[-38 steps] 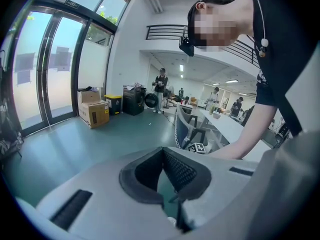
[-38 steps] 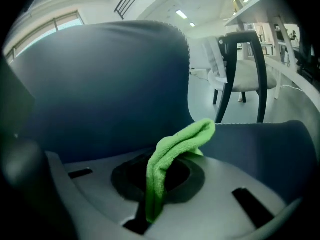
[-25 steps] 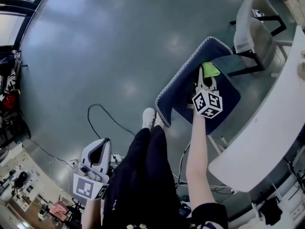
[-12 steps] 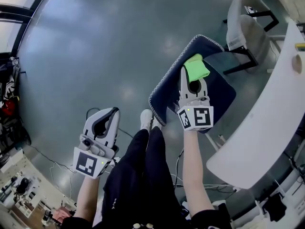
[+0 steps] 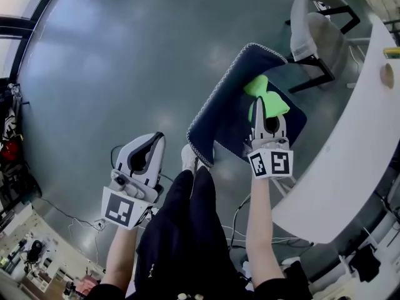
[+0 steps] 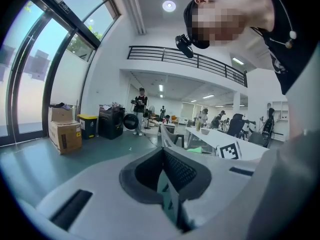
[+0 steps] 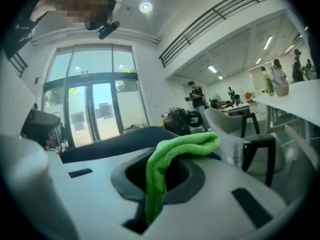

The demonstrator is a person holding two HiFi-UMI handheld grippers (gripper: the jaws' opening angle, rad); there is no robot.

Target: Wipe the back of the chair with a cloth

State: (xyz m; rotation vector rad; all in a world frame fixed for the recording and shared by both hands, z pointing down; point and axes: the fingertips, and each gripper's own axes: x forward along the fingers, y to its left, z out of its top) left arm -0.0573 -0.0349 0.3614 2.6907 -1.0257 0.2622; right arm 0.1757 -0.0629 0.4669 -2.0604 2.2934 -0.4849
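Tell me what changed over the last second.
The right claw pulled back slightly toward the person, sliding the green cloth a little along the chair back toward the seat side, where it now spreads wider. The left claw rose from low beside the legs, nearer the chair. Unchanged: the cloth stays clamped in the right claw, and the left claw holds nothing.

Cloth (image 5: 267, 97): bright green, soft napped pile, matt. Chair (image 5: 219, 114) back: dark blue woven upholstery, matt, with pale stitched edging. Left gripper (image 5: 154, 141) and right gripper (image 5: 260, 110): smooth matt pale plastic shells; the left one's dark inner face is finely ribbed. Floor (image 5: 125, 55): smooth grey-green, faint sheen. Table (image 5: 350, 155), right: smooth white.
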